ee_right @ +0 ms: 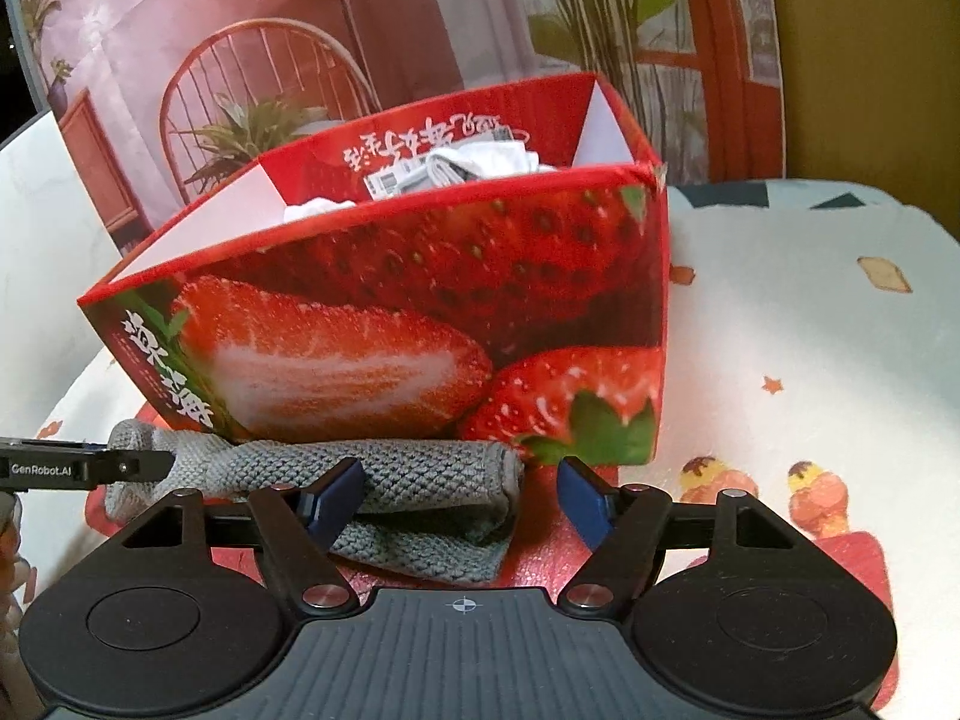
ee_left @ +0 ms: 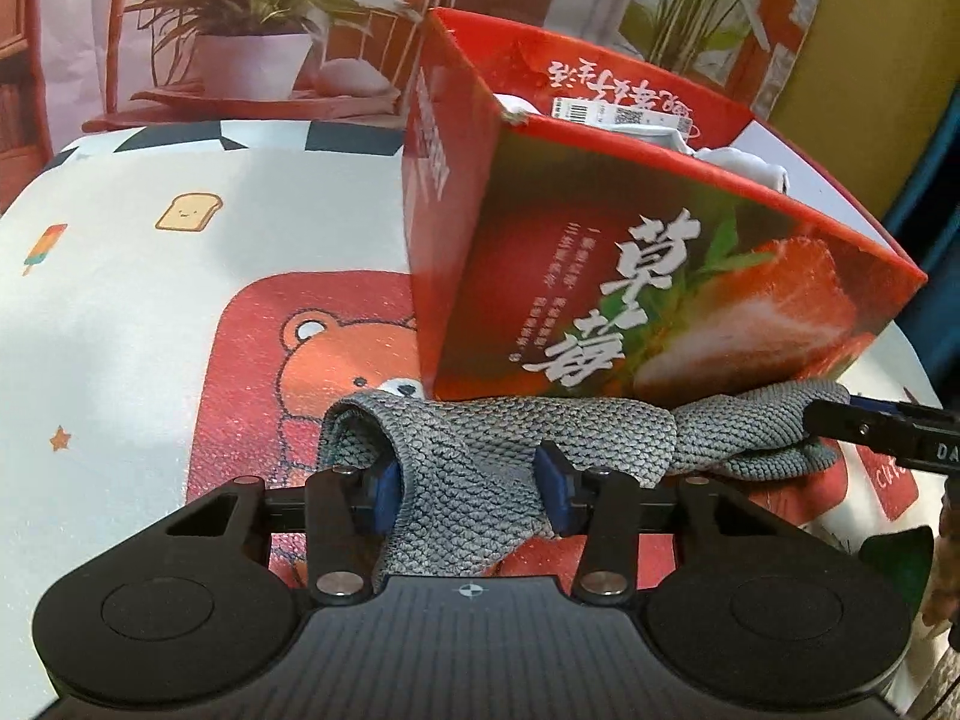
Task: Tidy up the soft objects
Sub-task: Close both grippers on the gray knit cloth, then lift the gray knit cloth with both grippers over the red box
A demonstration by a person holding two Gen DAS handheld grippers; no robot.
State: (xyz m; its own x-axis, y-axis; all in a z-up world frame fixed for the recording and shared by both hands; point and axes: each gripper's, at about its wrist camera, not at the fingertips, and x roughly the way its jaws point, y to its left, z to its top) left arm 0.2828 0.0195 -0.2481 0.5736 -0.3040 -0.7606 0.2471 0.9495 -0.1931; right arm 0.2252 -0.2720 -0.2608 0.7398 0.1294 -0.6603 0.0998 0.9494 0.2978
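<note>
Grey knitted cloth (ee_left: 480, 450) lies on the desk (ee_left: 120, 312), stretched along the foot of the red strawberry box (ee_left: 630, 276), touching its front wall.

Left claw (ee_left: 471, 486): fingers moderately apart, blue pads (ee_left: 555, 492) on either side of a fold of the cloth. The fabric passes between them and drapes down toward the claw body. Pads touch the cloth on both sides; a firm clamp cannot be told.

Right claw (ee_right: 459, 501): fingers wide apart. Its left blue pad (ee_right: 336, 498) rests on the cloth (ee_right: 372, 480) at the folded end; the right pad stands clear of the fabric, over the red mat print. Nothing held.

Each view shows the other claw's tip at the far end of the cloth.

Box is open-topped and holds white soft items (ee_right: 474, 165) with a barcode label (ee_left: 618, 114).
</note>
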